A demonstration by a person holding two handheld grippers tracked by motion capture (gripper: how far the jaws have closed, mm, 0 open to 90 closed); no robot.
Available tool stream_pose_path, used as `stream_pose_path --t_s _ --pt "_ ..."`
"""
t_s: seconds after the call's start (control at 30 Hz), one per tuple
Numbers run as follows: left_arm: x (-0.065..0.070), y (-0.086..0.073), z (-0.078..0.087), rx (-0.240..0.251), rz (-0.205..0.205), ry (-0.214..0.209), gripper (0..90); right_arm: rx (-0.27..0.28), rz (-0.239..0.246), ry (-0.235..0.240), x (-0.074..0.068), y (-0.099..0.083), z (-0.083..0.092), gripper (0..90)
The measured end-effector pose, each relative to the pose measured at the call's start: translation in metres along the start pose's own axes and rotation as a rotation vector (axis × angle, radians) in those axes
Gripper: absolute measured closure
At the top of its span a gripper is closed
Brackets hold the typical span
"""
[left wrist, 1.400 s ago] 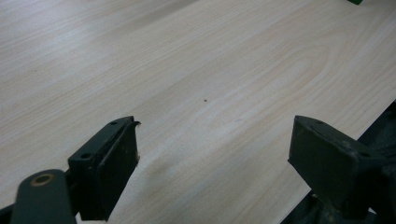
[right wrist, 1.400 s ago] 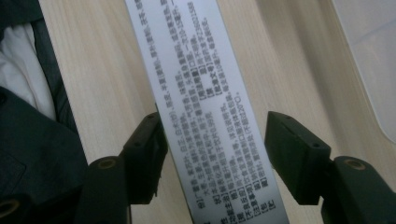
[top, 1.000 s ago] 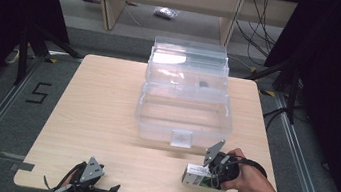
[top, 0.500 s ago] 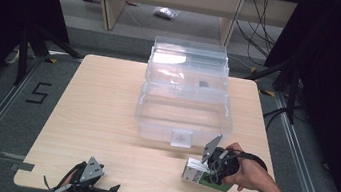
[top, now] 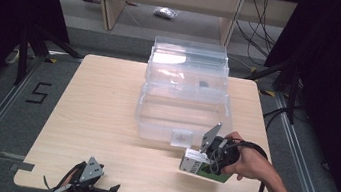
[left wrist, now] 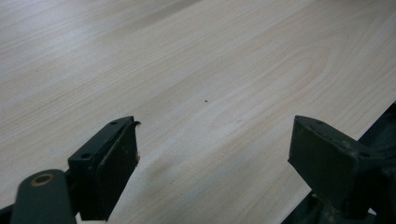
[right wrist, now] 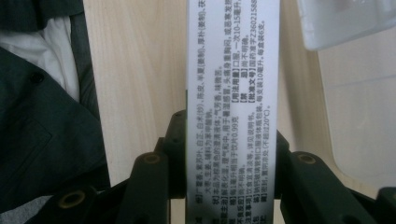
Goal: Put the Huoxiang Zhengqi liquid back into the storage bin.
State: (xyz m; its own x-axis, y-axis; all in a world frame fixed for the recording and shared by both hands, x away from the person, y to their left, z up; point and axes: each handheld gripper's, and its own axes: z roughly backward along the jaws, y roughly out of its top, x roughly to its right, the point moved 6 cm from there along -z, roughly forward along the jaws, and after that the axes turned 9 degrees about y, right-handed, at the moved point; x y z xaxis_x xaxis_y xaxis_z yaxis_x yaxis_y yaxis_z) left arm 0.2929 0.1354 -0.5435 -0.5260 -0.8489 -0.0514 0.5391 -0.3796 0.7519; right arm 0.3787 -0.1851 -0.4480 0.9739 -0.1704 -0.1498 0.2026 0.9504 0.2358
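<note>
Clamped in my right gripper (top: 202, 162) is a small box (right wrist: 232, 93), a white carton with printed text and a green face, pinched across its narrow sides. It hangs just off the tabletop (top: 105, 112) near the front right corner, right in front of the clear bin (top: 182, 113). My left gripper (top: 90, 185) rests at the front edge towards the left corner, jaws spread wide with nothing but bare wood between them.

As I judge it, the step is to carry the box up and into the open bin. To do it well I should keep the squeeze steady, since the carton is light and smooth and could twist in the pads. I'd lift until its lower edge clears the bin's front wall and the latch tab (top: 181, 138), then move forward over the opening and lower it before letting go. Keeping it level should stop a corner from catching the rim. My left gripper has no part to play and is best kept out of the way.

Compared with a second ago, the box has come up off the wood and a little towards the bin, tilted slightly in my grip. My left gripper lies where it was.
</note>
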Motion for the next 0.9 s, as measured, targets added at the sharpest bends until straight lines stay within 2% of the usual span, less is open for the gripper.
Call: stream_pose_path --t_s 0.03,0.07,0.1,0.13,0.17,0.2,0.23,0.27,0.3,0.33,0.37,0.4,0.5,0.63,0.67,0.77,0.8,0.9 --pt "0.000 0.000 0.000 0.000 0.001 0.000 15.0 0.000 0.000 0.000 0.000 0.000 0.000 64.7" --pt "0.000 0.000 0.000 0.000 0.000 0.000 15.0 0.003 0.027 0.001 0.002 0.002 0.001 64.7" --pt "0.000 0.000 0.000 0.006 0.001 -0.001 15.0 0.000 -0.003 -0.002 0.000 0.003 0.003 64.7" --pt "0.000 0.000 0.000 0.006 0.001 -0.001 15.0 -0.002 -0.001 -0.005 0.001 0.004 0.005 64.7" --pt "0.000 0.000 0.000 0.005 0.001 -0.001 15.0 0.005 0.031 -0.004 0.003 0.006 0.006 64.7" --pt "0.000 0.000 -0.001 0.005 0.002 -0.001 15.0 0.002 -0.001 -0.009 0.002 0.007 0.008 64.7" --pt "-0.002 -0.001 0.000 -0.009 -0.019 0.008 15.0 0.005 0.032 -0.006 0.004 0.009 0.008 64.7" --pt "-0.002 -0.001 0.000 -0.008 -0.015 0.009 15.0 0.007 0.000 -0.006 0.002 0.009 0.010 64.7" --pt "-0.001 -0.001 0.000 -0.007 -0.014 0.007 15.0 0.005 0.002 -0.011 0.003 0.010 0.011 64.7" --pt "-0.001 -0.001 0.000 -0.006 -0.014 0.007 15.0 0.014 0.038 -0.008 0.006 0.013 0.013 64.7" --pt "-0.002 -0.001 0.000 -0.007 -0.014 0.008 15.0 0.014 0.038 -0.008 0.006 0.013 0.013 64.7" --pt "-0.002 -0.001 0.000 -0.009 -0.014 0.009 15.0 0.014 0.010 -0.006 0.004 0.015 0.017 64.7" --pt "-0.001 -0.001 0.000 -0.008 -0.011 0.007 15.0 0.022 0.027 -0.007 0.006 0.017 0.019 64.8" --pt "-0.002 -0.001 0.000 -0.010 -0.021 0.008 15.0 0.026 0.010 -0.009 0.006 0.020 0.028 64.8" --pt "-0.002 -0.001 0.000 -0.011 -0.013 0.011 15.0 0.013 0.038 -0.021 0.009 0.021 0.033 64.8" --pt "-0.002 -0.001 0.000 -0.016 -0.017 0.012 15.0 0.023 0.064 -0.015 0.011 0.025 0.036 64.8" --pt "-0.002 -0.001 0.000 -0.013 -0.010 0.005 15.0 0.022 0.033 -0.022 0.010 0.026 0.040 64.8" --pt "-0.002 -0.001 0.000 -0.014 -0.014 0.004 15.0 0.019 0.046 -0.019 0.012 0.028 0.043 64.8"
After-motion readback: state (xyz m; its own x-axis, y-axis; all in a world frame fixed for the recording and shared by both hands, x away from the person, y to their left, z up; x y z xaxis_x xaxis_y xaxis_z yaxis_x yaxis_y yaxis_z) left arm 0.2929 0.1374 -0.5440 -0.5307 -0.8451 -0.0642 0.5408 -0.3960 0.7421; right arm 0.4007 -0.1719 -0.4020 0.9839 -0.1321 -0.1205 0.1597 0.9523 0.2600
